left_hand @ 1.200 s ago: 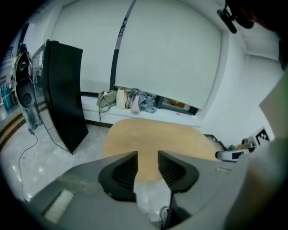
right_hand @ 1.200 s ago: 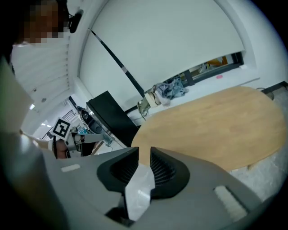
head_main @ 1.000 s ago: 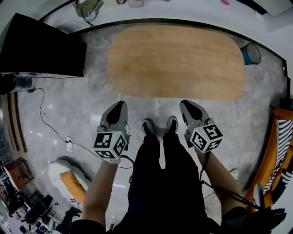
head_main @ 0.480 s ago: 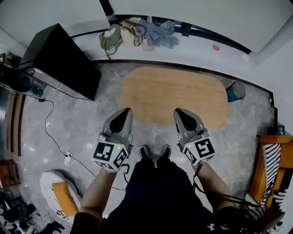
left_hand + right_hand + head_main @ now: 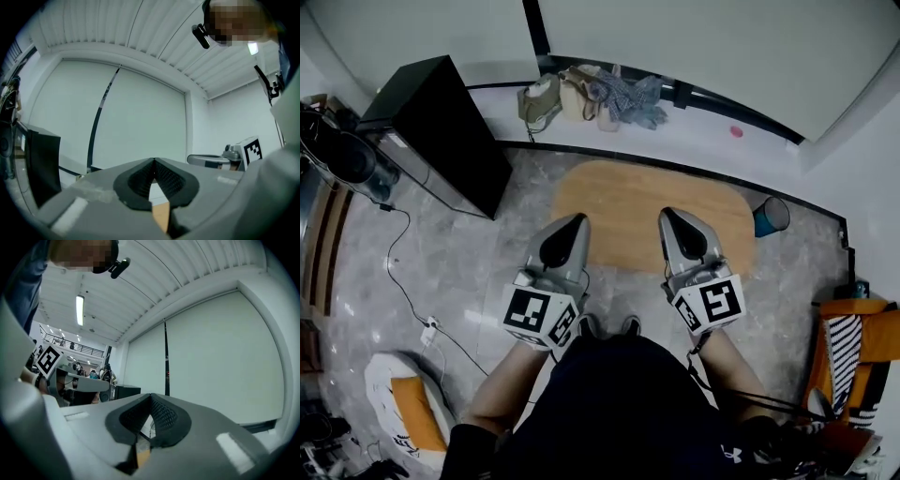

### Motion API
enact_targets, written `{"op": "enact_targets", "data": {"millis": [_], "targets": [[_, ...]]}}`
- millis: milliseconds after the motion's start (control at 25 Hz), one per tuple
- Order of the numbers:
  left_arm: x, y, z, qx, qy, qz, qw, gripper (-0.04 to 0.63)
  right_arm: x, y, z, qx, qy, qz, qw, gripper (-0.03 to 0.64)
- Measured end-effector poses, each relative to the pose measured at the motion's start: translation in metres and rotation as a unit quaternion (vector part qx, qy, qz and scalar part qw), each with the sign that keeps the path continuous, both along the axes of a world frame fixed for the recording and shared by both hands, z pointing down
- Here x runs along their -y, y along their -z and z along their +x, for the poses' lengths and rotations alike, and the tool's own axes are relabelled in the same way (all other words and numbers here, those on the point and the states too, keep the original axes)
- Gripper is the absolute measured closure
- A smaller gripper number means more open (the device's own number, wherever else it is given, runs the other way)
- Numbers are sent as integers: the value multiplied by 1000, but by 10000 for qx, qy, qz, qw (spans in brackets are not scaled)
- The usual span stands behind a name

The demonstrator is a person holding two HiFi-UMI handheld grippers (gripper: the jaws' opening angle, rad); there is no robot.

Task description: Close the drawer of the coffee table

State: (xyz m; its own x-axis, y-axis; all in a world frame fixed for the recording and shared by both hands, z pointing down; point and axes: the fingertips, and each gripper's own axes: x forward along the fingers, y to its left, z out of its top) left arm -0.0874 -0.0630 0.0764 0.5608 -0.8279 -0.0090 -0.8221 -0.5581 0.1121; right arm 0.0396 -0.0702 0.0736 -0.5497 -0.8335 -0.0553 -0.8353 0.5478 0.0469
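Lifting clear now: the left claw (image 5: 576, 221) and right claw (image 5: 668, 216) have come up from down by the feet, both pinched fully shut on nothing. The coffee table tabletop (image 5: 628, 197) sits just beyond them with no drawer sticking out, so it looks done.

Tan wood-grain coffee table (image 5: 637, 202), grey marbled floor (image 5: 459, 267), black cabinet (image 5: 441, 122), blue bin (image 5: 769, 217), white wall (image 5: 675, 37)
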Motion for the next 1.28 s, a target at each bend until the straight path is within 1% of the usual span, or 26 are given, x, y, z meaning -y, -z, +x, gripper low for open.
{"op": "enact_targets", "data": {"millis": [120, 280, 560, 800, 1000, 1280], "targets": [[-1, 18, -2, 75, -14, 297, 9995, 594, -4, 14, -4, 1, -34, 203, 9998, 615], [1, 27, -3, 71, -98, 444, 9989, 594, -5, 20, -8, 50, -47, 266, 9996, 615], [12, 24, -17, -126, -95, 347, 9993, 594, -1, 24, -17, -103, -84, 217, 9997, 615], [19, 18, -26, -219, -126, 218, 9994, 594, 4, 28, -20, -52, -155, 291, 9994, 615], [25, 11, -37, -219, -115, 120, 9996, 594, 10, 21, -30, -5, -157, 181, 9997, 615], [31, 7, -39, -183, -164, 103, 9996, 594, 13, 14, -32, 41, -198, 101, 9997, 615]]}}
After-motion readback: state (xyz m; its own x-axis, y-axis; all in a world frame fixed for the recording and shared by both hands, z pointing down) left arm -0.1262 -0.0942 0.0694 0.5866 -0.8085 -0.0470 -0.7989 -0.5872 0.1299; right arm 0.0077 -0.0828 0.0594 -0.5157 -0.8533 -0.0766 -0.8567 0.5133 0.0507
